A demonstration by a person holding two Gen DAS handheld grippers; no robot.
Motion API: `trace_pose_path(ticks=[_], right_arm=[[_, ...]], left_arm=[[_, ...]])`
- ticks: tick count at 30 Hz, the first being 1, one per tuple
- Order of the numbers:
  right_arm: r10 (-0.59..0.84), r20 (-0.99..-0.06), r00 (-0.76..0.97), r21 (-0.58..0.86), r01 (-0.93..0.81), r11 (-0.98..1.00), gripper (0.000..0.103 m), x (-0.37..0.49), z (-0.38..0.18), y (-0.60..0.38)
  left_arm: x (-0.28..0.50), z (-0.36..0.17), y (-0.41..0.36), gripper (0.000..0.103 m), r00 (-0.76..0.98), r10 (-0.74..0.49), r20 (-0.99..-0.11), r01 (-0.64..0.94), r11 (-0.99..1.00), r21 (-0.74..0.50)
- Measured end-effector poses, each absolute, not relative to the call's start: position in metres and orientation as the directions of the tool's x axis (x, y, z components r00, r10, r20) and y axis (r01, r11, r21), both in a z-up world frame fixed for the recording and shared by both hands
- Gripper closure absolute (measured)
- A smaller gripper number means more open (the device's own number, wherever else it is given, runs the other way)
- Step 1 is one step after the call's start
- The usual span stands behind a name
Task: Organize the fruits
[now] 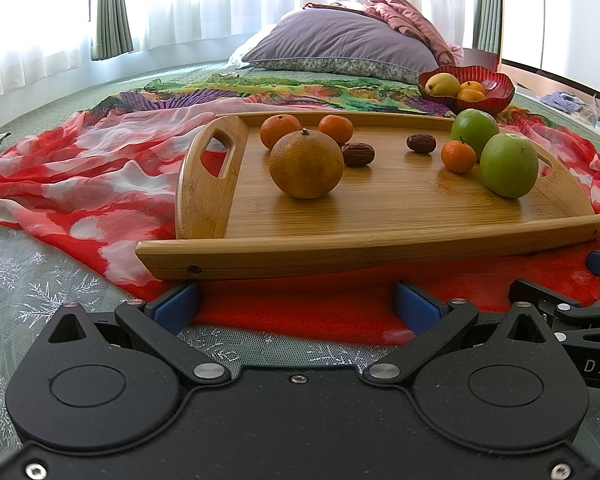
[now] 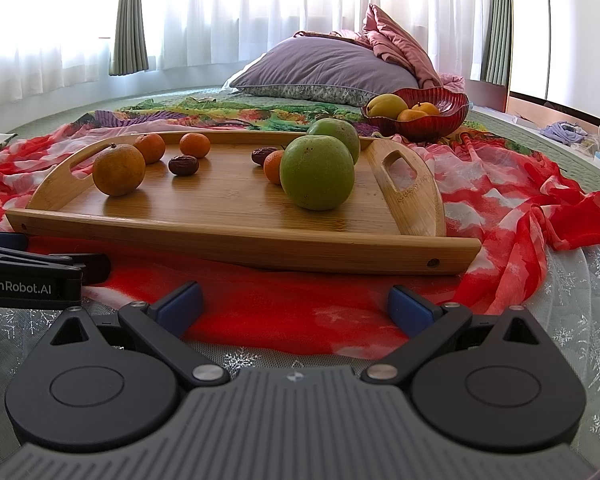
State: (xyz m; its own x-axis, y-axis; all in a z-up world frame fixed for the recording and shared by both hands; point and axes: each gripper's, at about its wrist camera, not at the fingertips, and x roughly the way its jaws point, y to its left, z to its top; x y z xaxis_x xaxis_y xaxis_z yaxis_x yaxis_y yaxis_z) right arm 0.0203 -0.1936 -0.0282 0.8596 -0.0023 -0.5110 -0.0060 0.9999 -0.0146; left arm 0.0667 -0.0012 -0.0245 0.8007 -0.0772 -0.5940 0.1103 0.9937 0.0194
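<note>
Left gripper: your blue-padded fingers spread wide, holding nothing.
Right gripper: spread likewise, empty.
Nearest fruit: the round green apple lies ahead and slightly right of your right fingers, on the bamboo handled tray.
Destination, likely: the scalloped red glass bowl, beyond, further right.

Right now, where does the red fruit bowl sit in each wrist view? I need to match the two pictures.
Left wrist view: the red bowl is at upper right, beyond the wooden tray's far right corner.
Right wrist view: the red bowl is right of centre, upper half, behind the tray's right handle.
Shared landmark: the purple pillow, just left of the bowl.
</note>
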Motion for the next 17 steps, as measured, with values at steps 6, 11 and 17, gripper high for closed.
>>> trace_pose_path(ticks=[6, 11, 17], right_arm=[[-0.002, -0.511, 0.860, -0.014, -0.006, 1.000, 0.000, 0.0203, -0.0283, -0.1938], [0.000, -0.510, 0.860, -0.012, -0.007, 1.000, 0.000, 0.0203, -0.0285, -0.1939], [0.007, -0.510, 0.860, -0.002, -0.009, 1.000, 0.000, 0.0207, -0.0262, -0.1941]], left_arm=[[0.0667, -0.0242, -0.0011, 0.000, 0.802, -0.077, -0.593, 0.110, 0.994, 0.020], [0.0666, -0.0239, -0.0011, 0.000, 0.802, -0.077, -0.592, 0.110, 0.994, 0.020], [0.0672, -0.0223, -0.0002, 0.000, 0.804, -0.077, -0.589, 0.110, 0.994, 0.020]])
